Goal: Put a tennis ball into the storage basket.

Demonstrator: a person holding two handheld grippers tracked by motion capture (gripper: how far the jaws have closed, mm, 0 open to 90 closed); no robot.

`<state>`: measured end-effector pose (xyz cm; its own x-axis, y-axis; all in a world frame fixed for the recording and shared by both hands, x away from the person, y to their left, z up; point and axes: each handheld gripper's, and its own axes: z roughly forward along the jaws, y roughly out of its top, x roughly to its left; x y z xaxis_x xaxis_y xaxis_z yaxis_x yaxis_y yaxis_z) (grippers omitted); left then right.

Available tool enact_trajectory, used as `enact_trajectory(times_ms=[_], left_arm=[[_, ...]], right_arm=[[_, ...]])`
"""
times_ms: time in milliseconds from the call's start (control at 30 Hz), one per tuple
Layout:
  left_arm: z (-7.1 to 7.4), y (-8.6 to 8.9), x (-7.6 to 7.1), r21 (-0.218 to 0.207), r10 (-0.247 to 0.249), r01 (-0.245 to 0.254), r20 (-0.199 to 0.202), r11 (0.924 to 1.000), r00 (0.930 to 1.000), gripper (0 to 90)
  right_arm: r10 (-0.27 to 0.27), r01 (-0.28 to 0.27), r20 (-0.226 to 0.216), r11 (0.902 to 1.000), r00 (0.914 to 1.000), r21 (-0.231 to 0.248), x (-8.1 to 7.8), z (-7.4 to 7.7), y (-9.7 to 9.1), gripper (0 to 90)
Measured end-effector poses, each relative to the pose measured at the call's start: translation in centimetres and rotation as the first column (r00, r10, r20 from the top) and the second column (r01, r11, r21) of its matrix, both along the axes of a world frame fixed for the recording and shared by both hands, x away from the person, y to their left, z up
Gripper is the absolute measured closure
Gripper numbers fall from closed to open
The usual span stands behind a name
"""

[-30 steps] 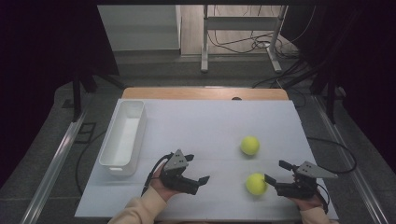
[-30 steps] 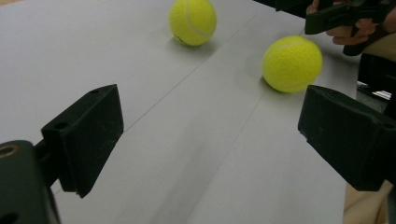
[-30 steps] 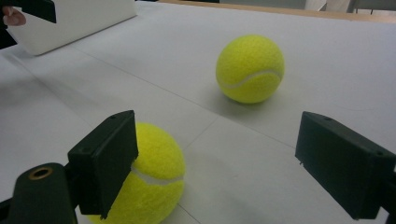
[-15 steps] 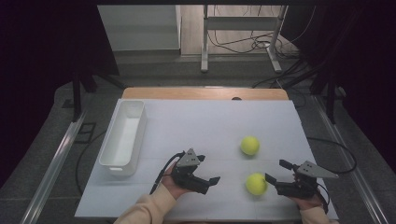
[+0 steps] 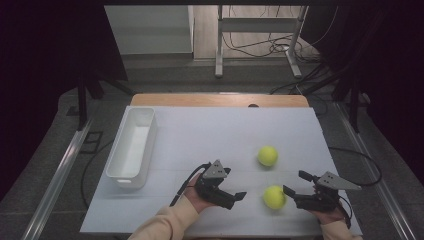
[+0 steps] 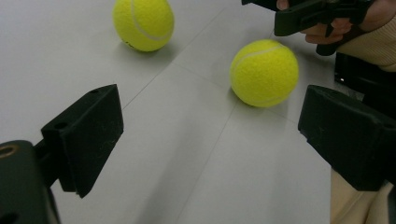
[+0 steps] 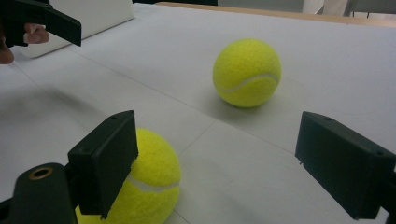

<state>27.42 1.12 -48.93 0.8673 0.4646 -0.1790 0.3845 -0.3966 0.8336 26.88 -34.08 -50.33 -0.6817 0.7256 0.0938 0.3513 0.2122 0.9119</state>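
Two yellow tennis balls lie on the white table top point(image 5: 200, 135): a far ball point(image 5: 268, 156) and a near ball point(image 5: 274, 197). My left gripper point(image 5: 235, 189) is open just left of the near ball and points right at it. In the left gripper view the near ball point(image 6: 264, 72) lies ahead, between the lines of the jaws and apart from them. My right gripper point(image 5: 295, 183) is open on the ball's right. In the right gripper view the near ball point(image 7: 149, 182) sits against the left jaw's inner side and the far ball point(image 7: 246, 72) lies ahead.
A long white bin point(image 5: 132, 150) stands at the table's left side with nothing seen inside. Cables trail from both grippers. The table's front edge runs just below the hands. Dark floor and a metal frame lie beyond the far edge.
My left gripper has moved right across the table toward the near ball. The right gripper and both balls have stayed put.
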Motion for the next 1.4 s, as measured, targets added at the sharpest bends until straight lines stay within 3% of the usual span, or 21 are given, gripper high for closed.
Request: enact_trajectory(times_ms=[1400], left_arm=[[-0.6,-6.0,0.9,0.042,-0.110,0.111,-0.026,0.9930,0.9936,7.4]], right_arm=[[-0.012,0.012,0.006,0.9999,0.9999,0.012,-0.1,0.1,-0.2,13.6]])
